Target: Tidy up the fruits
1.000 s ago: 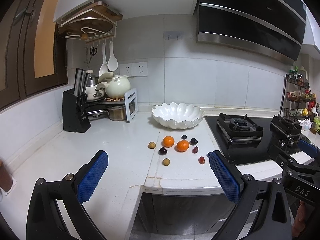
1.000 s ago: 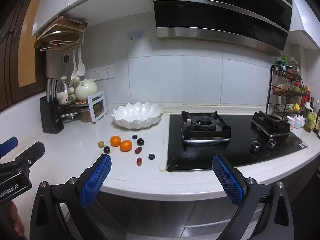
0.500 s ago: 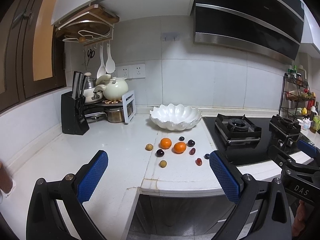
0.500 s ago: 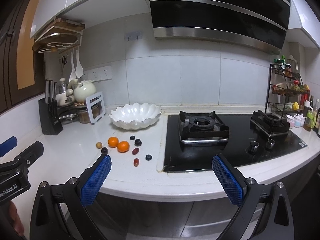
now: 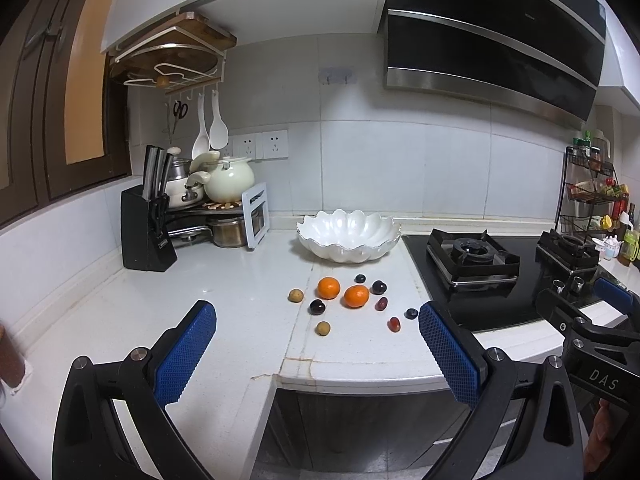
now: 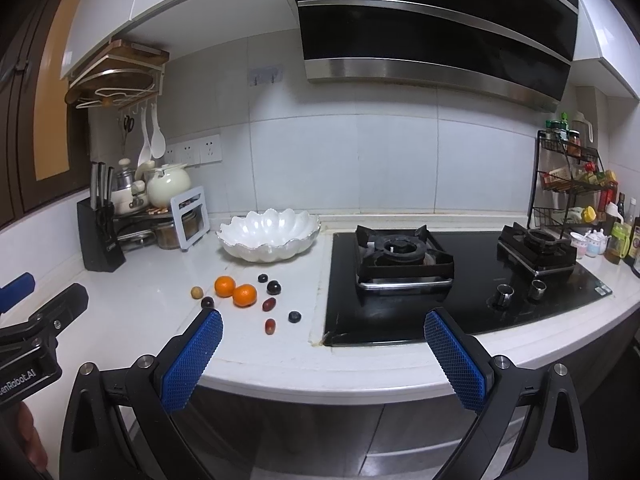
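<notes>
1. Fruit lies loose on the white stone countertop, well ahead of both tongs: two round orange tangerines touching side by side, dark round plums, small tan longans, oval red grapes and dark blueberries.
2. Beyond the fruit stands a white scalloped ceramic bowl, its visible interior bare.
3. Left gripper and right gripper both gape wide, holding nothing, short of the counter edge.

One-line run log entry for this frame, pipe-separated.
stage: pre-grasp | left gripper: open, empty | right gripper: open, empty | fruits: loose on counter | white bowl: no fruit visible
</notes>
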Demonstrator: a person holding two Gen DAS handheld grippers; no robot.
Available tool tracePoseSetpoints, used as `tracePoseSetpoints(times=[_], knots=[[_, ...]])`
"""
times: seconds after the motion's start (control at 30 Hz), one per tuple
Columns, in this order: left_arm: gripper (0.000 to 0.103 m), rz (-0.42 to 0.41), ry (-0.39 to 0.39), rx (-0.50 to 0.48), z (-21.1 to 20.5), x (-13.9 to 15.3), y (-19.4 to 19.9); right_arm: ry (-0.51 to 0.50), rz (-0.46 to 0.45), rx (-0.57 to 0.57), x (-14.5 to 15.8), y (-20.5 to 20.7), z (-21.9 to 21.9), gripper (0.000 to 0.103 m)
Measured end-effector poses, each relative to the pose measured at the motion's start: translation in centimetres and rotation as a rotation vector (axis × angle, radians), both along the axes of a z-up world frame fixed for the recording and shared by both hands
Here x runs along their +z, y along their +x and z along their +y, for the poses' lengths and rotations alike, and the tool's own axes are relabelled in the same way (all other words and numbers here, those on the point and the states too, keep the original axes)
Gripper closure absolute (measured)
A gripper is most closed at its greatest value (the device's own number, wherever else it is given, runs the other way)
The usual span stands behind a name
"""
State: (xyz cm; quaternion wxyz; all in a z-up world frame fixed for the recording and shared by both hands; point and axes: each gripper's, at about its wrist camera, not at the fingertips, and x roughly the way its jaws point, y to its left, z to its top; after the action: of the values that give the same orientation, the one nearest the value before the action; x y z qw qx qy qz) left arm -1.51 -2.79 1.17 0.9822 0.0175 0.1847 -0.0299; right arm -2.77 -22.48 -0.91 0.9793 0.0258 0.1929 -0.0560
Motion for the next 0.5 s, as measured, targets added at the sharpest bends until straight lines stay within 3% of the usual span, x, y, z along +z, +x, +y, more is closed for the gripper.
tracePoseSetpoints(times=[0.5], knots=[[0.0,0.002,-0.002,-0.004,-0.1,0.0,-0.04,0.003,0.0,-0.001,0.12,-0.26,-0.11,0.0]])
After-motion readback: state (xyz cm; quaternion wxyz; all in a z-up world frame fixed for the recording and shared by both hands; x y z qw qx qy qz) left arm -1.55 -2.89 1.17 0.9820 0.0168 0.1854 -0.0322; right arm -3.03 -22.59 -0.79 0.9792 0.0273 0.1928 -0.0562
